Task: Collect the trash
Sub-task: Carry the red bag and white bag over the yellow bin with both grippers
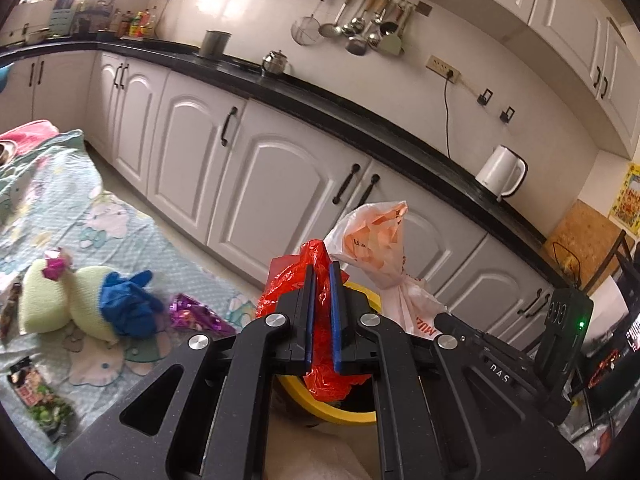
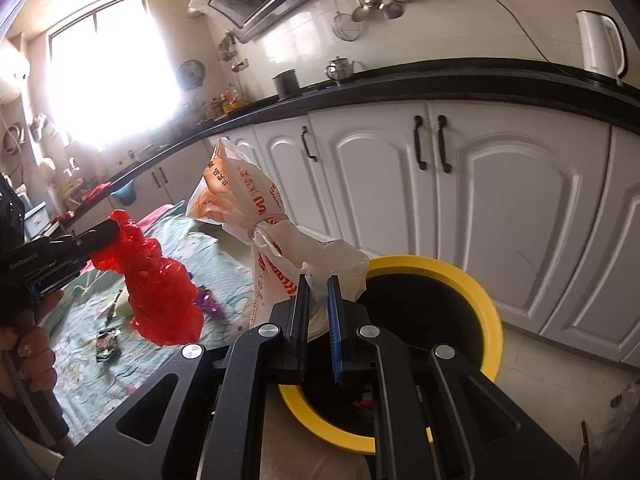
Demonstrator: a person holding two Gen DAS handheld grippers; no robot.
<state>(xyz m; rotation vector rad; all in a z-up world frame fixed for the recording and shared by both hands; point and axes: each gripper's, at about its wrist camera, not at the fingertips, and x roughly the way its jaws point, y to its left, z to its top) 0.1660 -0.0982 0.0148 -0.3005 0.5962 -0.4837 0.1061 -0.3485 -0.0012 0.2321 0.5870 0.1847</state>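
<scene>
Right gripper (image 2: 318, 280) clamps white bag (image 2: 276, 240) above yellow-rimmed bin (image 2: 486, 300).

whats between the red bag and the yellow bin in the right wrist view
The white and orange plastic bag, pinched in the right gripper, hangs between the red bag and the yellow bin in the right wrist view.

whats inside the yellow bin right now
The yellow bin looks mostly dark and empty inside, with only a small red scrap at the bottom. The right gripper and its white bag cover the bin's near left part, so anything there is hidden.
</scene>
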